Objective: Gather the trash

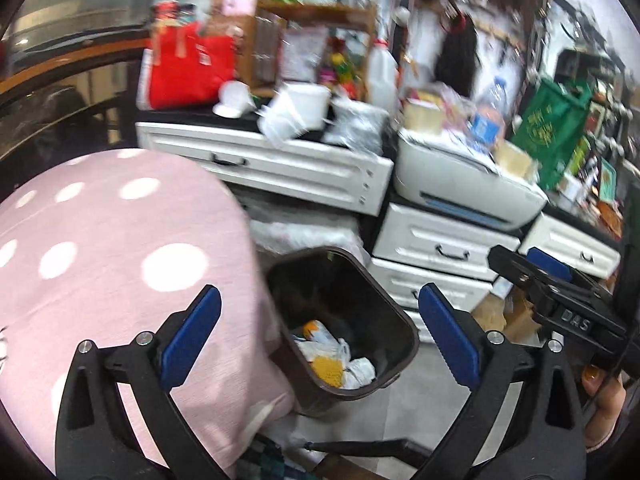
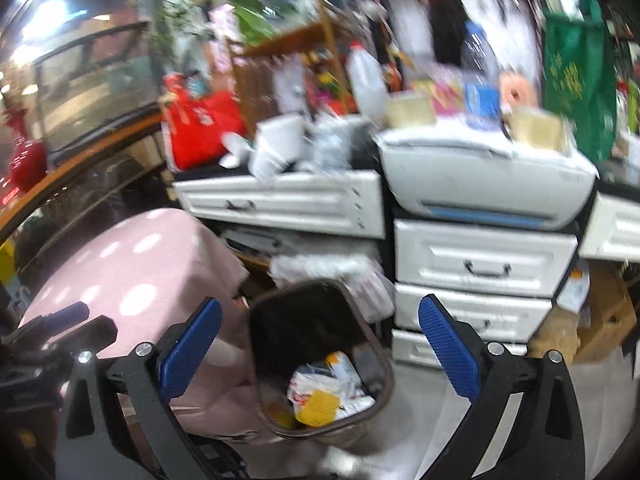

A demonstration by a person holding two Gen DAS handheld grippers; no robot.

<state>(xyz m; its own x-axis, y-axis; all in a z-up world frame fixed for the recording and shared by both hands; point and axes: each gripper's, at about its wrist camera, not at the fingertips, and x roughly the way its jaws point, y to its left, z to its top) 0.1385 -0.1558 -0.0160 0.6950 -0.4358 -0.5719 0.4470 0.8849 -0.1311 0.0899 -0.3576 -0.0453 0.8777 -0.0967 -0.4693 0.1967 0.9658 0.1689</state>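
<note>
Both grippers hovering empty over the bin

I am holding the left gripper (image 1: 320, 336) and right gripper (image 2: 320, 348) with jaws spread wide above the dark bin (image 1: 404, 320) on the floor beside the pink dotted cushion (image 1: 112, 248); the crumpled trash (image 1: 340, 364) inside looks light and soft, so I am judging a pinch on a wrapper fold best

left gripper (image 1: 320, 332): fingers spread wide, nothing held | right gripper (image 2: 320, 340): fingers spread wide, nothing held
</note>
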